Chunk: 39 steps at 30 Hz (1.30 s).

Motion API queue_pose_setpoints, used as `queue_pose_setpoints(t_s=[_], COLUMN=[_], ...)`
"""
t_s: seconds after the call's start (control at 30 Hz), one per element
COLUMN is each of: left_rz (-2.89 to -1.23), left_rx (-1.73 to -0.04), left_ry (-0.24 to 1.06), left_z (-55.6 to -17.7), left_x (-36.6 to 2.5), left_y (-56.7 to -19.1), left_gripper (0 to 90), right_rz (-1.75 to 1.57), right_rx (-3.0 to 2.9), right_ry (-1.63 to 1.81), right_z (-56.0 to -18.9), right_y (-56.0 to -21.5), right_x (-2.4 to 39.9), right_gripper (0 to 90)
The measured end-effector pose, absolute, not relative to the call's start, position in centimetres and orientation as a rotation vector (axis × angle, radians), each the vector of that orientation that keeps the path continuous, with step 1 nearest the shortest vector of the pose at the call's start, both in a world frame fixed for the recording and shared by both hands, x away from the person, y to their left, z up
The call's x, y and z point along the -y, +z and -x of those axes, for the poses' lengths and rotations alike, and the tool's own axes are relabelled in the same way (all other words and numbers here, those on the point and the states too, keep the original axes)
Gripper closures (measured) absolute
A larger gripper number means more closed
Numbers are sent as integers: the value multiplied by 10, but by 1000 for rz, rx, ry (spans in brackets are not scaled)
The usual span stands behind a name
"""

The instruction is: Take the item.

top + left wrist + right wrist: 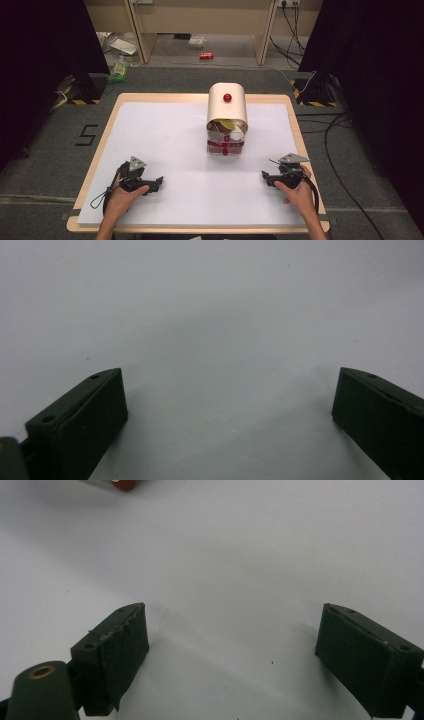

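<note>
Both grippers — left [159, 181], right [265, 176] — gape empty; high view adds the cream bread-bin toy [227, 112] between them.

The high view looks forward and down over the whole surface [165, 130]. Both gripper views sit low, close to the same white sheet.

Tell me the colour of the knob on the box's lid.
Red knob; the high view shows it best.

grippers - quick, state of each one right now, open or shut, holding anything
left gripper: open, nothing between the jaws, over the white sheet.
right gripper: open, nothing held.
</note>
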<state>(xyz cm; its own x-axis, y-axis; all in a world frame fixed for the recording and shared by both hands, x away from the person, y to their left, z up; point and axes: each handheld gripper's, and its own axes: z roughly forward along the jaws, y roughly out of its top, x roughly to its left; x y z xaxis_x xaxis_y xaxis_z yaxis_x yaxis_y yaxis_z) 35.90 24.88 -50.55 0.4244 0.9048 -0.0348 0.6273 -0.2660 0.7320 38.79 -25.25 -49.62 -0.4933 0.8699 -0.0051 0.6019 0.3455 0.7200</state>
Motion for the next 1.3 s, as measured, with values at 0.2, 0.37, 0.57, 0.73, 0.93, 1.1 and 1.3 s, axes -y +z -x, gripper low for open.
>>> queue_pose_setpoints(t_s=[0.2,0.37,0.57,0.73,0.93,1.1,1.3], left_rz=[-1998,-1998,-1998,-1998,-1998,-1998,-1997], left_rx=[-1292,-1292,-1292,-1292,-1291,-1291,-1292], left_ry=[520,520,520,520,519,518,517], left_z=[-359,-359,-359,-359,-359,-359,-359], left_x=[-249,-249,-249,-249,-249,-249,-249], left_y=[-505,-505,-505,-505,-505,-505,-506], left_gripper=[6,6,6,6,6,6,5], right_rz=[-1306,-1275,-1234,-1210,-1153,-1084,-978], right_rx=[-2219,-2180,-2189,-2207,-2219,-2247,-2254], right_ry=[969,1040,1072,1091,1134,1159,1211], right_z=[-388,-384,-379,-376,-369,-363,-357], right_y=[-491,-474,-460,-451,-433,-420,-398], right_x=[255,253,247,244,233,218,197], right_gripper=[169,169,185,204,214,234,259])
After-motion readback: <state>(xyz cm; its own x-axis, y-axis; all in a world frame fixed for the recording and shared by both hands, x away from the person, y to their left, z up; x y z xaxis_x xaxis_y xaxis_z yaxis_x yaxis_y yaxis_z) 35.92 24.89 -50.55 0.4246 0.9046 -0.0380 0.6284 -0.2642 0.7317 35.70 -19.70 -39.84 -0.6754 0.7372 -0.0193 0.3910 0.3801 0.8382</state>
